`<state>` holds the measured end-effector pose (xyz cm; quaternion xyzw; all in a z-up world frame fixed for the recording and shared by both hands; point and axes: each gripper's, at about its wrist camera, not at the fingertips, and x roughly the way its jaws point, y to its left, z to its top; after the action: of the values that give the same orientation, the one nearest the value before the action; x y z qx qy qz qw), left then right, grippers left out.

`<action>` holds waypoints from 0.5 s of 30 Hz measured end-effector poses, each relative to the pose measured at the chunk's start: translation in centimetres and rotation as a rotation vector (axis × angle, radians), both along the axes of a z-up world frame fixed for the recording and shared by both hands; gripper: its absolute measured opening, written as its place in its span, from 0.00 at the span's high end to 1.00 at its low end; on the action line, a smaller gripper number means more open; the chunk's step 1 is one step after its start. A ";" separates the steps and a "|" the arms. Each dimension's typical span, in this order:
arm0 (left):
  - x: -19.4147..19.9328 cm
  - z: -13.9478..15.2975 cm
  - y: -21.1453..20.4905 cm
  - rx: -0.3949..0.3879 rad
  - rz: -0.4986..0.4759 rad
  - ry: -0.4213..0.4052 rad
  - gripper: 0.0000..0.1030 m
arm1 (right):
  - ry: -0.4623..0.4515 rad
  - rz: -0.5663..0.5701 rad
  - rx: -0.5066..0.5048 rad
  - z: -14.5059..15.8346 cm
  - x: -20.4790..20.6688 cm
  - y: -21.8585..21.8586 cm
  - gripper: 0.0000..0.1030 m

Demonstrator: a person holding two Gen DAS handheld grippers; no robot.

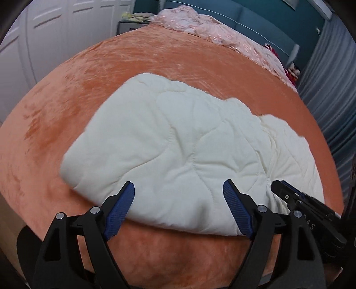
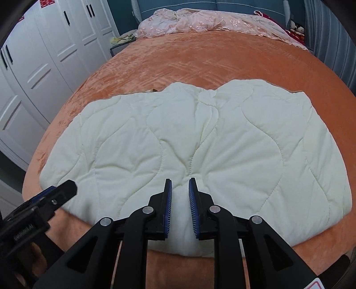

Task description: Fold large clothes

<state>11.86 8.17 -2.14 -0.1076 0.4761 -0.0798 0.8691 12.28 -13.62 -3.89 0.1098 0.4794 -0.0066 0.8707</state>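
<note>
A cream quilted garment [image 1: 169,142] lies spread on the orange bed cover [image 1: 66,106]; it fills the middle of the right wrist view [image 2: 200,142]. My left gripper [image 1: 178,189] is open, its blue-padded fingers wide apart over the garment's near edge, holding nothing. My right gripper [image 2: 180,184] has its jaws pinched on a raised fold at the garment's near edge. The right gripper also shows at the lower right of the left wrist view [image 1: 298,200]. The left gripper shows at the lower left of the right wrist view [image 2: 55,195].
A pink floral quilt [image 2: 211,22] is bunched at the head of the bed against a teal headboard [image 1: 255,20]. White wardrobe doors [image 2: 37,55] stand to the left. A small bedside table [image 2: 120,42] sits beside them. Grey curtains [image 1: 333,100] hang at the right.
</note>
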 end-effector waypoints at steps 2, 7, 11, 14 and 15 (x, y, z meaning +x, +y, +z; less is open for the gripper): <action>-0.4 -0.3 3.3 -0.048 0.081 0.021 0.23 | 0.008 0.005 0.018 -0.1 -0.1 0.4 0.83; 0.2 -3.5 7.8 -0.187 0.183 0.139 0.23 | 0.055 0.004 0.003 -2.4 0.3 1.6 0.82; 0.7 -5.7 7.5 -0.289 0.181 0.192 0.15 | 0.067 0.008 -0.023 -3.4 0.6 2.0 0.82; 1.7 -6.1 6.5 -0.298 0.186 0.172 0.08 | 0.069 0.011 -0.029 -3.6 0.8 2.0 0.82; 2.1 -6.1 6.1 -0.296 0.184 0.165 0.11 | 0.069 0.013 -0.034 -3.7 0.8 2.0 0.82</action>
<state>13.95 14.22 -8.24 -0.2836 0.5168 -0.0601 0.8055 13.10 -11.62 -7.61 0.0916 0.5096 -0.0131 0.8554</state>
